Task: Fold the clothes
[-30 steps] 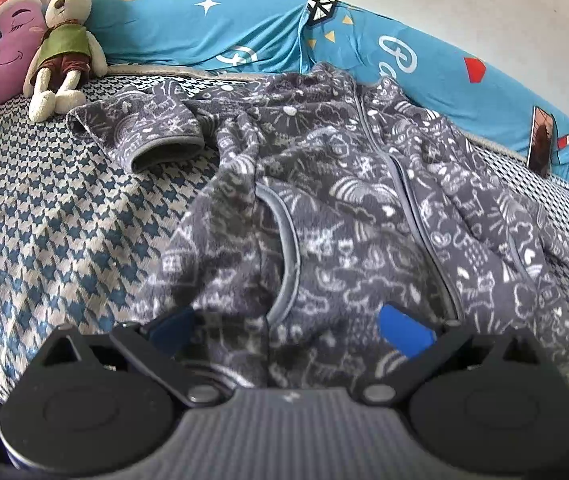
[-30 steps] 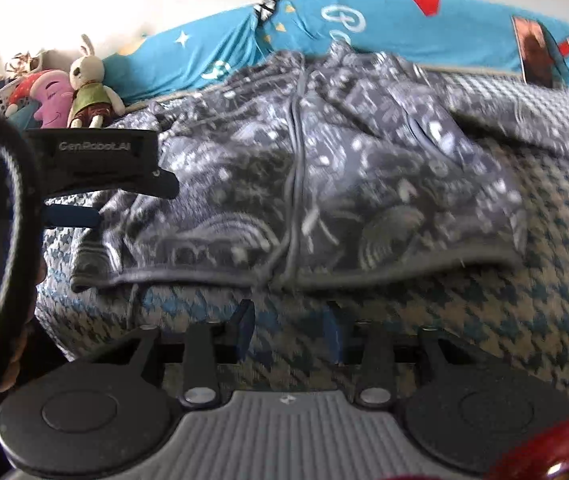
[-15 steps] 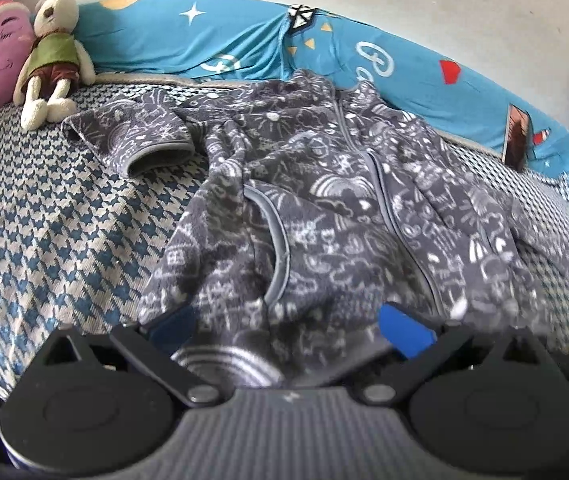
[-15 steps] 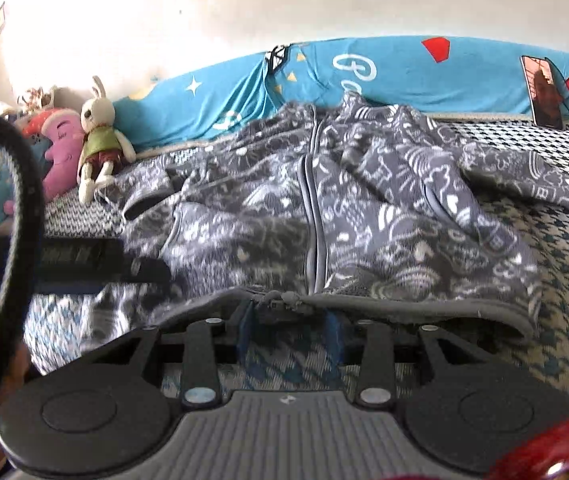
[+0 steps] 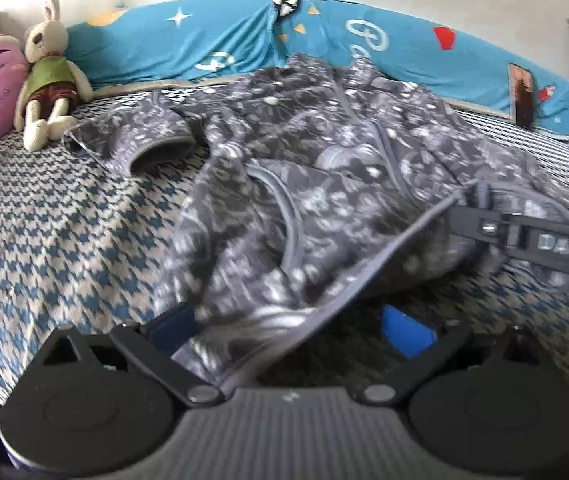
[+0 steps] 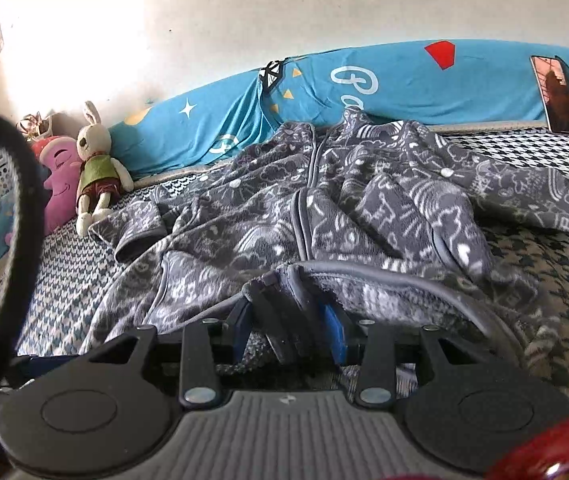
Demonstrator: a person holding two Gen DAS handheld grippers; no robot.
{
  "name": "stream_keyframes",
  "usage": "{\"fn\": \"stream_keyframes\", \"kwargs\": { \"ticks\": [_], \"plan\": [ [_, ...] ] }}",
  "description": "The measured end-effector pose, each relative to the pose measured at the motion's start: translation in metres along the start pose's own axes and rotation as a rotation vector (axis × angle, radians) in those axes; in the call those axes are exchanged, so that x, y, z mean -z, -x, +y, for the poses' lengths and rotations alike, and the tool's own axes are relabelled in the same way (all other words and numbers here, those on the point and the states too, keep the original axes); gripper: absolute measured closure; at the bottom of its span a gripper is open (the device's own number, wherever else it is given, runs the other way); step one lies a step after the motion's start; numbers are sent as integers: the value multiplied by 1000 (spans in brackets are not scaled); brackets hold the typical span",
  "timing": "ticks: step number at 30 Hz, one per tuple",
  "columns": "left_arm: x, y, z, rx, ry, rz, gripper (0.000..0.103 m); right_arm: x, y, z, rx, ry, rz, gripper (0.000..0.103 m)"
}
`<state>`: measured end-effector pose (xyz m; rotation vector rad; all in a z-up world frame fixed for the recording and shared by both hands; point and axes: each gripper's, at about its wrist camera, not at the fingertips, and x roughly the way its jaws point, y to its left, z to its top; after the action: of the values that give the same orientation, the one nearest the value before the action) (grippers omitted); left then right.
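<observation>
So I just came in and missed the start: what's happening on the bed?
A person is folding a grey printed fleece jacket spread on the houndstooth bedspread. The right gripper has pinched the hem near the zip and lifted it. The left gripper is open at the hem's other end, gripping nothing yet.

The jacket (image 6: 364,208) is soft, fuzzy fleece; the bed cover (image 5: 64,216) is woven houndstooth cloth; the right gripper (image 6: 288,328) is matt black plastic.
</observation>
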<state>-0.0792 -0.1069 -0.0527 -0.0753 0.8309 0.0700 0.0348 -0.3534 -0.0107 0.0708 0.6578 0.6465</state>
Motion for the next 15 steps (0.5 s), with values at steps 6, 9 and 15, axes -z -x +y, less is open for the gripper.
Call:
{"fn": "stream_keyframes", "kwargs": {
  "ticks": [6, 9, 15],
  "plan": [
    [-16, -14, 14, -25, 67, 2, 0, -20, -12, -13, -43, -19, 4, 64],
    [-25, -18, 13, -37, 51, -13, 0, -29, -17, -18, -63, -28, 15, 64],
    [-50, -29, 12, -68, 21, -53, 0, -43, -18, -35, -99, -101, 28, 64]
  ]
}}
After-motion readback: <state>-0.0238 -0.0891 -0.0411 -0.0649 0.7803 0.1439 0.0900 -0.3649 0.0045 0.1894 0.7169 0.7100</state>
